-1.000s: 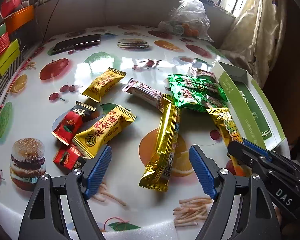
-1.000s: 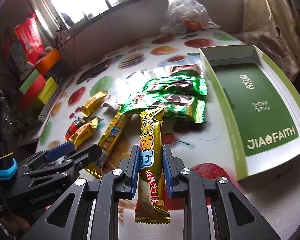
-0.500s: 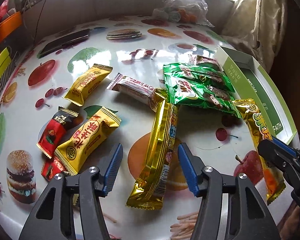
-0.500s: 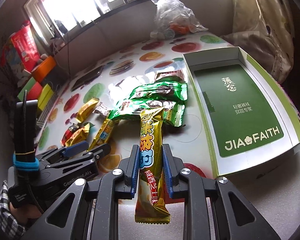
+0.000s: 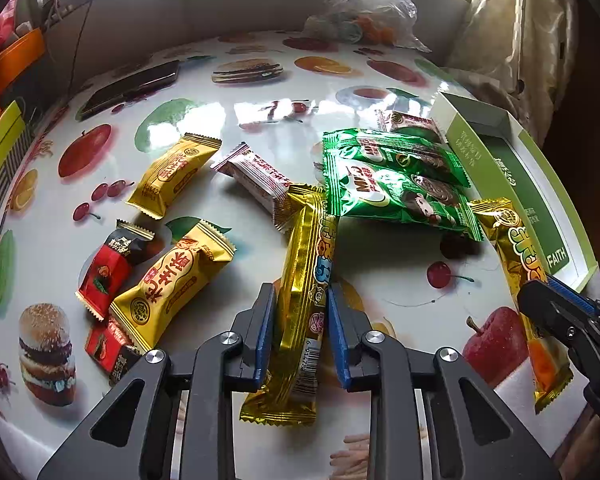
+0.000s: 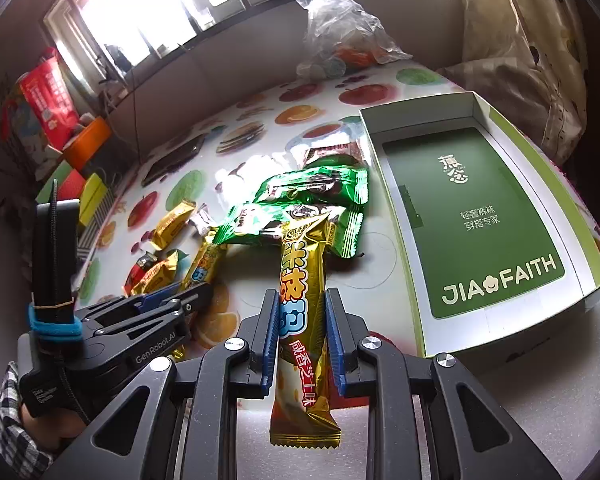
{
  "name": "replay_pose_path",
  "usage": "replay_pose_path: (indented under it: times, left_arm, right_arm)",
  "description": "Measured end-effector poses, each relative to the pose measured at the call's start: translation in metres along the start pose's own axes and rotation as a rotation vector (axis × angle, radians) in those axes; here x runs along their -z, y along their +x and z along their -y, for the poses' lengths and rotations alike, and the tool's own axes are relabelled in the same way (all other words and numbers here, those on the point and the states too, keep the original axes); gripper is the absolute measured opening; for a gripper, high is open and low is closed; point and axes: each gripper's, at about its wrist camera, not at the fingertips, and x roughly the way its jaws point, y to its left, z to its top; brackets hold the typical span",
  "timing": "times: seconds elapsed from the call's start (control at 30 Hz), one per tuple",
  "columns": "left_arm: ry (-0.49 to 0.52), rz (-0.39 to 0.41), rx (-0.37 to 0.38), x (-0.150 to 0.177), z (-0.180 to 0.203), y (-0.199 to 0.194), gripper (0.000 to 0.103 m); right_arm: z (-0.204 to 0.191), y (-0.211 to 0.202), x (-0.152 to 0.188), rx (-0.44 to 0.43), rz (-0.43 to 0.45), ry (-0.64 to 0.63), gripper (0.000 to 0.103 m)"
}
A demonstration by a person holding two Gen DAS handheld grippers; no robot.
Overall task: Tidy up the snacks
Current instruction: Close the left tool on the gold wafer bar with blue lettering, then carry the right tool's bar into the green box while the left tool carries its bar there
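A long gold snack bar [image 5: 304, 264] lies on the fruit-print table, and my left gripper [image 5: 300, 320] is closing on it, its blue pads against the bar's two sides near the lower end. My right gripper [image 6: 300, 320] is shut on a second gold bar [image 6: 302, 276] with blue and red letters, whose far end rests on the green Milo packets [image 6: 320, 200]. The green and white box [image 6: 472, 216] lies open to the right with nothing in it. The right wrist view also shows the left gripper [image 6: 196, 292] at lower left.
Two yellow packets [image 5: 172, 172] [image 5: 172, 280], a red packet [image 5: 108, 264] and a white-maroon packet [image 5: 260, 176] lie left of the bars. A phone [image 5: 132, 86] and a plastic bag [image 5: 364, 8] are at the back. Coloured boxes [image 5: 4, 128] line the left edge.
My left gripper moved forward over the long gold bar and its jaws went from wide open to closed against the bar. The right gripper kept its hold on its bar.
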Motion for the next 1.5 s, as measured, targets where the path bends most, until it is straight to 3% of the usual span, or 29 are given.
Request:
replay_pose_path:
  times: [0.37,0.63,0.87,1.1,1.5]
  left_arm:
    - [-0.022,0.05,0.038,0.002,0.003,-0.028,0.024]
    - [-0.039,0.036,0.033,0.009,0.003,-0.025,0.024]
    - [-0.025,0.103,0.063,0.002,0.014,-0.05,0.024]
    - [-0.009,0.154,0.102,-0.01,0.033,-0.066,0.024]
    - [0.03,0.161,0.207,-0.036,0.086,-0.059,0.024]
  right_arm:
    - [-0.002,-0.005,-0.002,-0.024,0.014,-0.007,0.021]
    - [0.0,-0.012,-0.001,-0.03,0.029,-0.001,0.021]
    - [0.006,-0.023,-0.004,-0.027,0.06,0.014,0.021]
    - [0.023,-0.036,-0.013,-0.01,0.095,0.042,0.021]
    - [0.063,-0.054,-0.034,0.061,0.142,0.081,0.021]
